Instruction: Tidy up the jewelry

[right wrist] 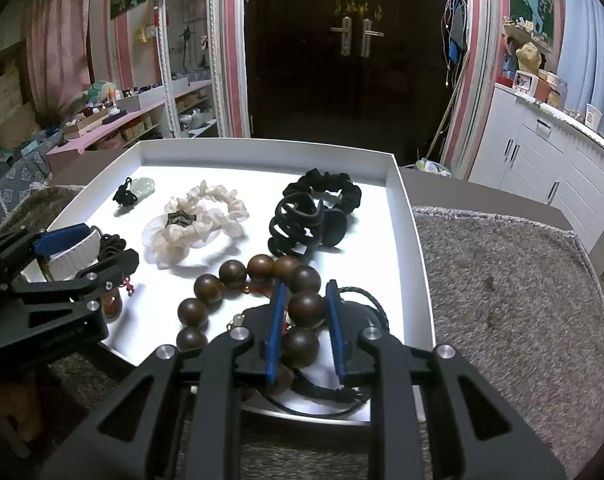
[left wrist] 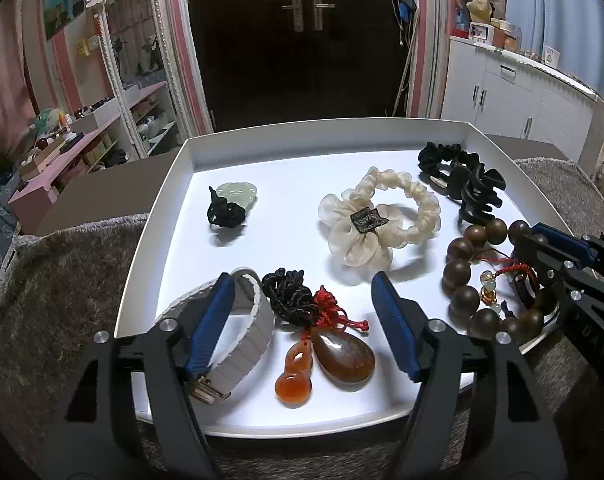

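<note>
The white tray (left wrist: 170, 216) sits on a shaggy grey mat (right wrist: 501, 280), and all the jewelry lies inside it. Nearest my right side is the wooden bead bracelet (left wrist: 459, 268). My right tongs (right wrist: 303, 322) reach down over its near edge with the jaws fairly narrow, one brown bead (right wrist: 306, 307) between the blue pads. I see thin gaps on both sides of it, so I cannot tell whether the pads truly press it.

In the middle of the tray lies the cream scrunchie (left wrist: 381, 216), well ahead of both tongs, with the black scrunchie (right wrist: 333, 192) and black claw clip (right wrist: 296, 220) touching each other toward the far right corner.

My left tongs (left wrist: 303, 320) stand wide apart and grip nothing. The left pad lies across the grey band bracelet (left wrist: 238, 336), overlapping its rim. Between the pads, free of them, lie the brown teardrop pendant (left wrist: 345, 356) and the orange gourd pendant (left wrist: 294, 376), their black and red cords (left wrist: 290, 296) bunched just beyond them.

Smallest, toward the far left and well clear of either tongs, is the pale green jade pendant (left wrist: 238, 194) with its black knot.
</note>
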The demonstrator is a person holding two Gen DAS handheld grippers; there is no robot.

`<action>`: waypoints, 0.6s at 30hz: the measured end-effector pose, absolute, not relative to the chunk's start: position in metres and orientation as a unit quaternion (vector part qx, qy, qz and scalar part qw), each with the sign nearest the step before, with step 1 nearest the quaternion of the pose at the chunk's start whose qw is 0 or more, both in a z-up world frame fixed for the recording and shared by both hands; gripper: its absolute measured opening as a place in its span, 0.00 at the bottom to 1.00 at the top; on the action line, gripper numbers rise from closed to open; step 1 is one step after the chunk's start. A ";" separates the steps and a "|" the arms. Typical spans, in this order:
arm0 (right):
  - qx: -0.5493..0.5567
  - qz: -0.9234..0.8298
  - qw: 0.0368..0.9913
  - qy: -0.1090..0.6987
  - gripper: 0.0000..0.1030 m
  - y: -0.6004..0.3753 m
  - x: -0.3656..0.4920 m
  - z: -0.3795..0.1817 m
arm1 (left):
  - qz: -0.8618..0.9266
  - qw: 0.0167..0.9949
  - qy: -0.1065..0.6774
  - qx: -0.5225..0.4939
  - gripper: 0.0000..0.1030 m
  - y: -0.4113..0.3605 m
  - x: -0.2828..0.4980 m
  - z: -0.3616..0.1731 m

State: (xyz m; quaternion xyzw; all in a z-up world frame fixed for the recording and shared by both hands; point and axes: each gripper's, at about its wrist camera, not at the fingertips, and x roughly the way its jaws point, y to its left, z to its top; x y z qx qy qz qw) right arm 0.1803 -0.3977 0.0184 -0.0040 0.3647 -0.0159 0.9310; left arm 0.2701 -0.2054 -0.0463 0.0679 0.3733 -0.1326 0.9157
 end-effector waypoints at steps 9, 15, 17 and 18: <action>-0.002 -0.014 0.937 0.350 0.41 -0.397 0.175 0.026 | -0.133 0.920 0.365 0.058 0.77 -0.202 0.268 -0.043; 0.006 -0.021 0.941 0.338 0.52 -0.403 0.172 0.031 | -0.131 0.922 0.359 0.053 0.81 -0.200 0.267 -0.041; 0.009 -0.025 0.944 0.330 0.54 -0.406 0.170 0.034 | -0.130 0.924 0.357 0.052 0.82 -0.199 0.266 -0.040; 0.010 -0.026 0.944 0.328 0.55 -0.407 0.170 0.036 | -0.129 0.924 0.356 0.052 0.83 -0.199 0.265 -0.039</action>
